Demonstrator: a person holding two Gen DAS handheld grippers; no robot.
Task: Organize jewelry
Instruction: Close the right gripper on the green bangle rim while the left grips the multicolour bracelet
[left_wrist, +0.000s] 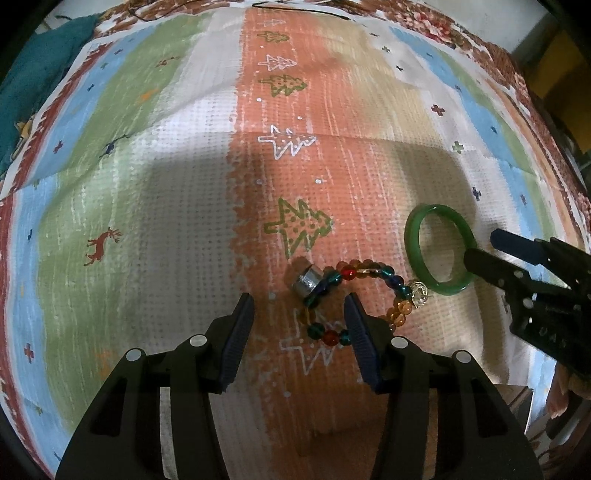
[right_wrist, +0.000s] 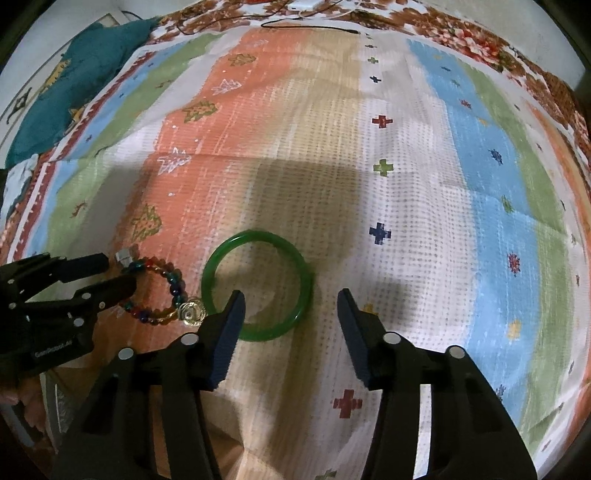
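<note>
Status: early, nothing gathered or stowed. Green bangle (right_wrist: 258, 282) flat on patterned cloth (right_wrist: 406, 184); beaded bracelet (left_wrist: 354, 295) with silver ring (left_wrist: 307, 284) just left of it. Left claw (left_wrist: 299, 343) and right claw (right_wrist: 291, 332) apart, each empty above its piece

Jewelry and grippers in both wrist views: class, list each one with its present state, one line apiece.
Green bangle: lying flat on the patterned cloth, not gripped.
Beaded bracelet: lying in a loop on the cloth, beside the bangle, not gripped.
Silver ring: resting against the bracelet's beads.
Left gripper: open, over the bracelet.
Right gripper: open, over the bangle.
</note>
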